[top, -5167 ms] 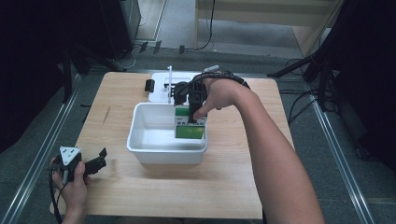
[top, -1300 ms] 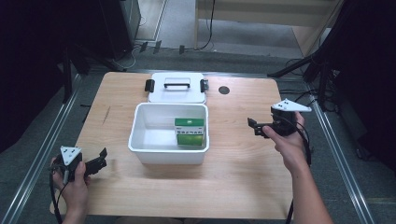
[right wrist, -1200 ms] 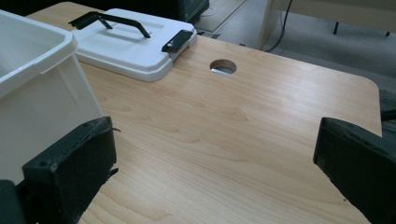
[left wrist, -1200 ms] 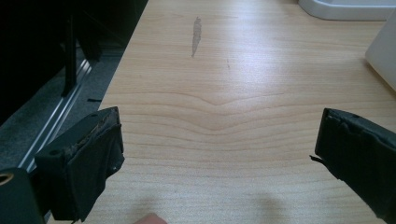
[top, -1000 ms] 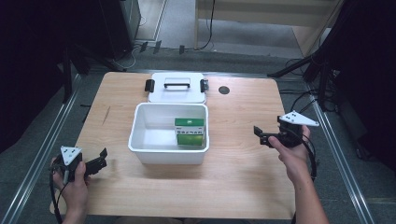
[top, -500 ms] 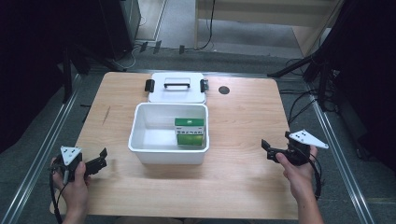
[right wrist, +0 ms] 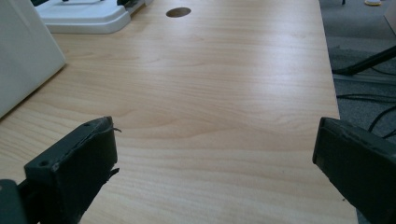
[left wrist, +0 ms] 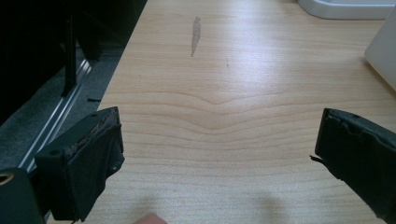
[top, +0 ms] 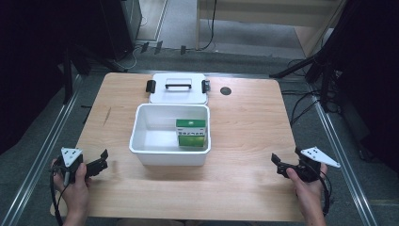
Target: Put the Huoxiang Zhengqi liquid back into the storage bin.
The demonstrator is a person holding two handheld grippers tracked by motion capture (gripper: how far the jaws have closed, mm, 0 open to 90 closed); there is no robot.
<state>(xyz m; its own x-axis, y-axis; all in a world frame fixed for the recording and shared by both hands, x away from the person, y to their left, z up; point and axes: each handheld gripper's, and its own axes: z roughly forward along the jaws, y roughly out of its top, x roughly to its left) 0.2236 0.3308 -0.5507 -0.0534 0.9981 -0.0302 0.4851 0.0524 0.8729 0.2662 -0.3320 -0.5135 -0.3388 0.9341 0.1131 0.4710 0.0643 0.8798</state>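
Two hand-held black two-jaw grippers are rested at the near corners of the light wooden desk (top: 244,122). The left gripper (top: 96,163) is held by a hand (top: 75,186) at the near left corner, its jaws spread wide over bare wood, nothing between them. The right gripper (top: 281,165) is held at the near right corner, jaws likewise spread apart and empty. A white rectangular plastic bin (top: 141,136) is set in the middle of the desk, well apart from both grippers. A green and white carton (top: 190,133) is seen inside it, against its right wall. A white lid with a black handle and black side clips (top: 178,94) is laid flat just behind the bin, at the far edge. A small dark round hole (top: 226,91) is seen in the desk beside the lid.
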